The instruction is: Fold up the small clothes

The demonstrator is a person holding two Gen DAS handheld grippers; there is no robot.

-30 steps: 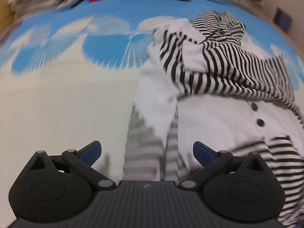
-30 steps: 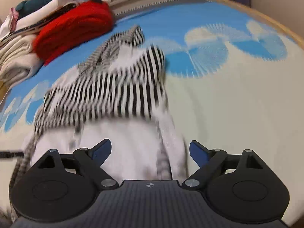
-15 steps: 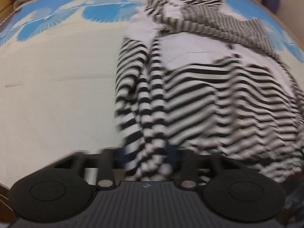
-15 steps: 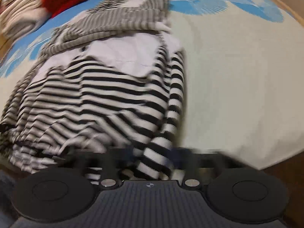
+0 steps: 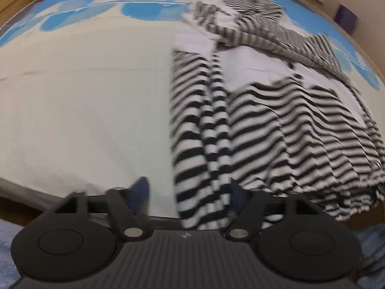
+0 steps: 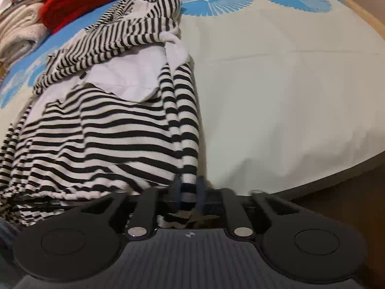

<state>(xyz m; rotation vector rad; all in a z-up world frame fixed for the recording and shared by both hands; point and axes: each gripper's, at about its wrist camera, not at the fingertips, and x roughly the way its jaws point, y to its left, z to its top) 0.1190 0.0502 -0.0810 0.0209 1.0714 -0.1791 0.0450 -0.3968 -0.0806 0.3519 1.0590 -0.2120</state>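
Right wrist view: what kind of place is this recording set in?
Most likely a home bedroom used for folding laundry. A striped garment lies on a bed-like surface covered by a blue-and-cream printed sheet, with a wooden edge. Folded cream linens and a red knit are stacked behind.

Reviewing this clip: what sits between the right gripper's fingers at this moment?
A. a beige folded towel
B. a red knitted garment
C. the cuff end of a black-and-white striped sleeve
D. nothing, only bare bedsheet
C: in the right wrist view the right gripper has the striped sleeve of the striped garment running down between its blue pads, whose jaws have just been opening.
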